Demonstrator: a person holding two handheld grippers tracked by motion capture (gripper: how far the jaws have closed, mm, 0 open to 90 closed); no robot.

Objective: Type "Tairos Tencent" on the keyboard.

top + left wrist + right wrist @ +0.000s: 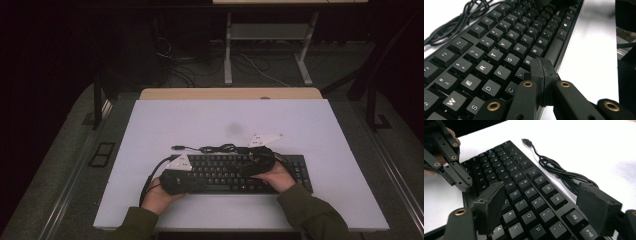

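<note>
A black keyboard (235, 172) lies flat on the white table (150, 130), toward the near edge and slightly right of the middle, its long side running across the person's front. Its cable (220, 148) lies in a loose bundle on the table just behind the keyboard's far edge, and the USB plug (176, 147) at its end rests on the table to the left of the bundle.

The left hand-held gripper (541, 65) has its two jaws pressed flat together with nothing between them. In the left gripper view the closed tip sits at the near edge of the keyboard, just over the bottom letter row beside the V and B keys, close to the long space bar (552, 50); whether the tip touches a key cannot be told. In the high view this hand-held gripper lies over the keyboard's left end, with the person's left hand (162, 197) behind it at the near edge.

The right hand-held gripper (546, 202) has its jaws spread wide, empty, with the keys of the right half of the keyboard showing in the gap. It hangs above the rows around U, I, O and P, its pads clear of the keys. The right gripper view also shows the left hand-held gripper farther off at the keyboard's near edge. In the high view the right hand (275, 177) rests over the keyboard's right part.
</note>
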